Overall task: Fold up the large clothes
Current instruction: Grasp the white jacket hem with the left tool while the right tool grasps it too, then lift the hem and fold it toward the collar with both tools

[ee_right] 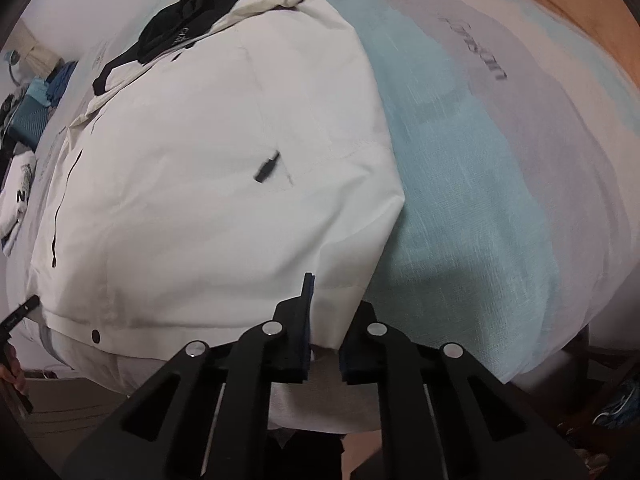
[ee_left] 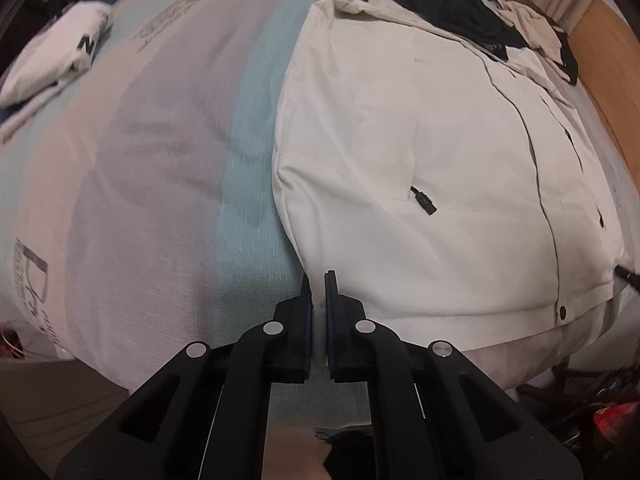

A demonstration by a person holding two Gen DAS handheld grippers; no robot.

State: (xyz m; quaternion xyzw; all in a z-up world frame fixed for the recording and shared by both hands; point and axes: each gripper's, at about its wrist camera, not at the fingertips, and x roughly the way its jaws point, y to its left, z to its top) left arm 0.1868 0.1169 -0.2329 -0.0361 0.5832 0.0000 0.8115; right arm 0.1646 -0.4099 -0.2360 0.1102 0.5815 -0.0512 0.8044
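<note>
Now the white jacket (ee_left: 420, 184) lies spread flat on the bed (ee_left: 160, 200), with its black collar at the far end and its hem at the near edge. The left gripper (ee_left: 319, 292) has its jaws closed on the near left corner of the hem. The right gripper (ee_right: 326, 300) has its jaws pinching the near right corner. Far to the left lies a folded white garment (ee_left: 60, 60).

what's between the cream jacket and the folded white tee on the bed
Only bare striped blue-and-grey bedsheet lies between the cream zip-up jacket and the folded white printed t-shirt, seen in the left wrist view.
</note>
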